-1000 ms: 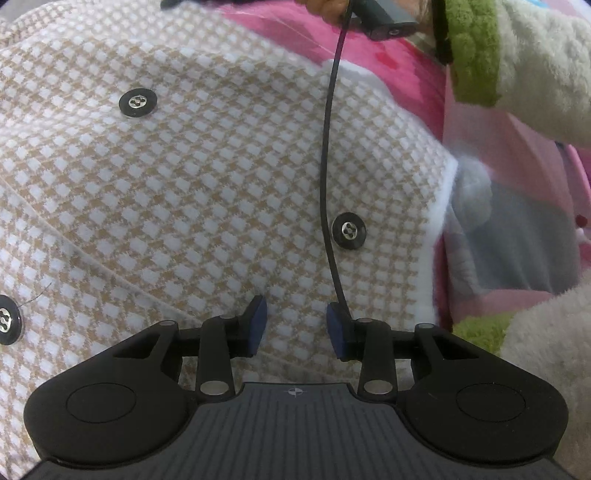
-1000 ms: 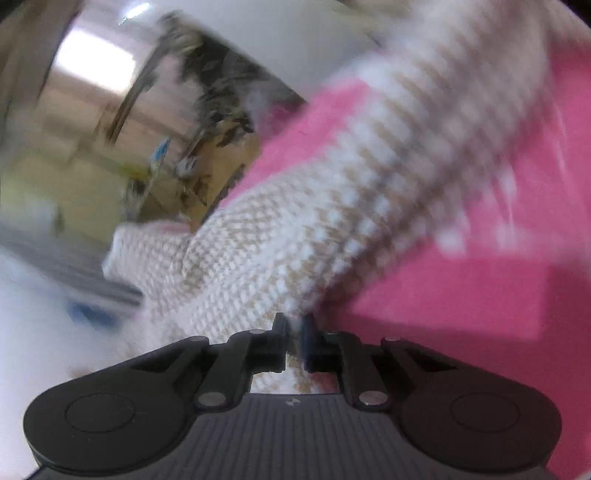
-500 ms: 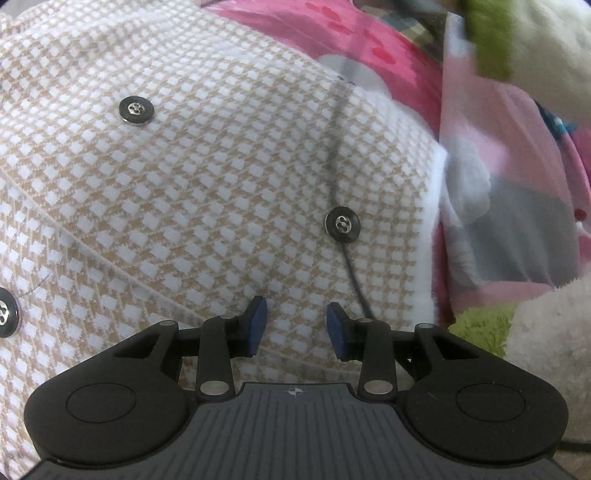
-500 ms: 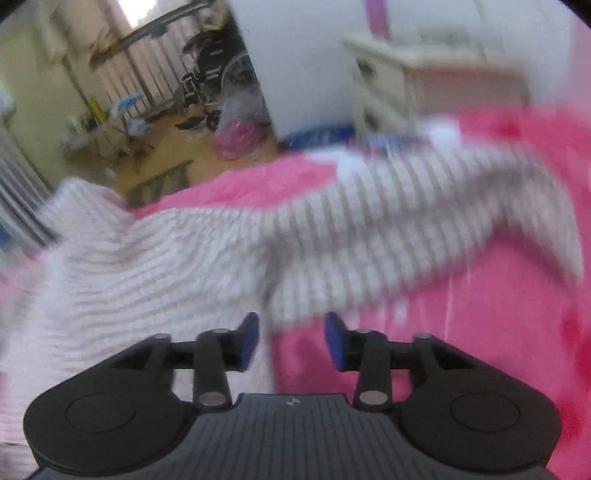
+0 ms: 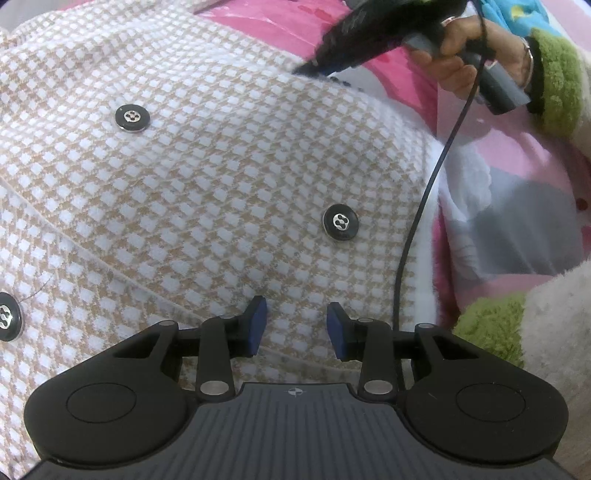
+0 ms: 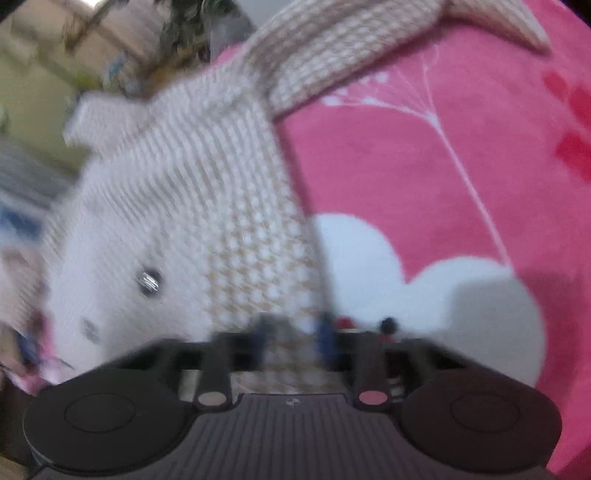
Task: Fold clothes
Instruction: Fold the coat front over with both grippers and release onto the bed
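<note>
A beige-and-white checked cardigan [image 5: 221, 166] with black buttons [image 5: 340, 222] lies spread on a pink bedspread [image 5: 280, 22]. My left gripper [image 5: 295, 325] hovers low over its front, jaws apart, with nothing pinched between the blue pads. In the left wrist view my right gripper [image 5: 306, 70] tapers to a point at the cardigan's far edge, held by a hand [image 5: 454, 59]. The right wrist view is blurred: the right gripper [image 6: 291, 332] is closing with the cardigan's [image 6: 192, 206] edge between its jaws. One sleeve [image 6: 351, 48] trails away across the bedspread [image 6: 443, 166].
A black cable [image 5: 417, 221] hangs from the right gripper down across the cardigan's right side. Fluffy green-and-white cuffs [image 5: 554, 74] of the person's sleeves fill the right edge. Beyond the bed, the room [image 6: 55, 74] is a blur.
The right gripper let go of the sleeve, opened, swung across the bed and now closes on the cardigan's edge. It is back in the left wrist view. The left gripper has stayed put.
</note>
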`<state>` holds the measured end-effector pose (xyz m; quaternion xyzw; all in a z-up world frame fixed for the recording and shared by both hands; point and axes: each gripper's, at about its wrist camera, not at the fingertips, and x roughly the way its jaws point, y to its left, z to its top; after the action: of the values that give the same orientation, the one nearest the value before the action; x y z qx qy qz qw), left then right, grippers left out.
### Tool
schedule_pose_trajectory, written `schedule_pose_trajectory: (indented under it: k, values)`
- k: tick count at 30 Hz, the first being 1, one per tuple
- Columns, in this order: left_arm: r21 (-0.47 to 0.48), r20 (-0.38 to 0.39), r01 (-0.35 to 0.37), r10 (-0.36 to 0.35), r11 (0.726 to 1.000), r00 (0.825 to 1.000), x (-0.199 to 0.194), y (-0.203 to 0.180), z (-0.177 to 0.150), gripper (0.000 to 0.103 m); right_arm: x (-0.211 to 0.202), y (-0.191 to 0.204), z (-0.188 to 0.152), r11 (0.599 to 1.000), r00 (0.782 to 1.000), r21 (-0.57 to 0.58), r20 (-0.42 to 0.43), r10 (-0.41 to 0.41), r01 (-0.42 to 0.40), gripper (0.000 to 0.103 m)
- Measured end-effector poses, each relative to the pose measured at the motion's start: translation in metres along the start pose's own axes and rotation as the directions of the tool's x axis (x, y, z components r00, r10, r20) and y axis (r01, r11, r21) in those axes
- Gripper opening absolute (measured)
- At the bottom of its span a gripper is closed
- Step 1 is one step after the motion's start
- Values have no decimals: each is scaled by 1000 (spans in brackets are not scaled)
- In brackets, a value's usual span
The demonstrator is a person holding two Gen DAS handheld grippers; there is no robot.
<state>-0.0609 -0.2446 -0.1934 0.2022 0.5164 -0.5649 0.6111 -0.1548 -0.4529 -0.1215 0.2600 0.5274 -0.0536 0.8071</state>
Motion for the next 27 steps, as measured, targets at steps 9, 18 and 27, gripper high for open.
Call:
schedule_pose_trajectory:
  k: [9, 18, 27]
  values:
    - [29, -7, -3, 3, 1000, 1000, 2, -3, 0, 36, 14, 44, -28, 806, 911, -424, 197, -364, 413, 23]
    - [26, -13, 8, -8, 1000, 1000, -3, 2, -1, 36, -74, 43, -23, 899, 966, -364, 173, -193, 245, 25]
    - [-40, -23, 10, -11, 999, 1000, -17, 9, 13, 36, -47, 65, -77, 775, 939, -575, -37, -343, 261, 22]
